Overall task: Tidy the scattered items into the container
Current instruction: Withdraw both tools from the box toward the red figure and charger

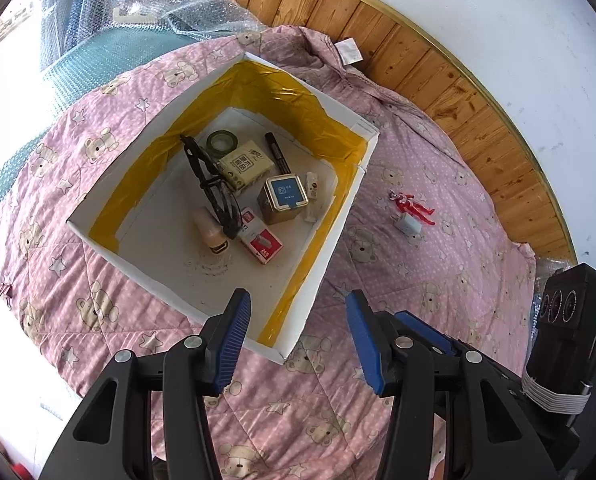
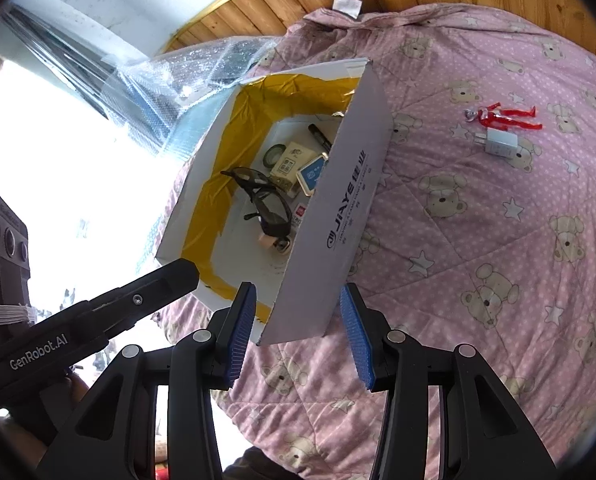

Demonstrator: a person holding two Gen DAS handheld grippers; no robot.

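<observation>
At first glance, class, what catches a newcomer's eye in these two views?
The white cardboard box with yellow tape inside sits on the pink bear-print quilt, already holding dark glasses and a blue-topped tin, among other items. Outside it, the red toy figure and white charger lie on the quilt. Both grippers hover open and empty.

I see a white cardboard box [image 1: 340,240] lined with glossy yellow tape [image 1: 282,92], on a matt quilted cotton bedspread [image 1: 438,280]. The red toy figure [image 2: 506,114] looks like shiny plastic. Knotty wooden boards [image 1: 438,80] lie behind. My tools' fingers [image 2: 240,332] carry ribbed blue rubber pads.
</observation>
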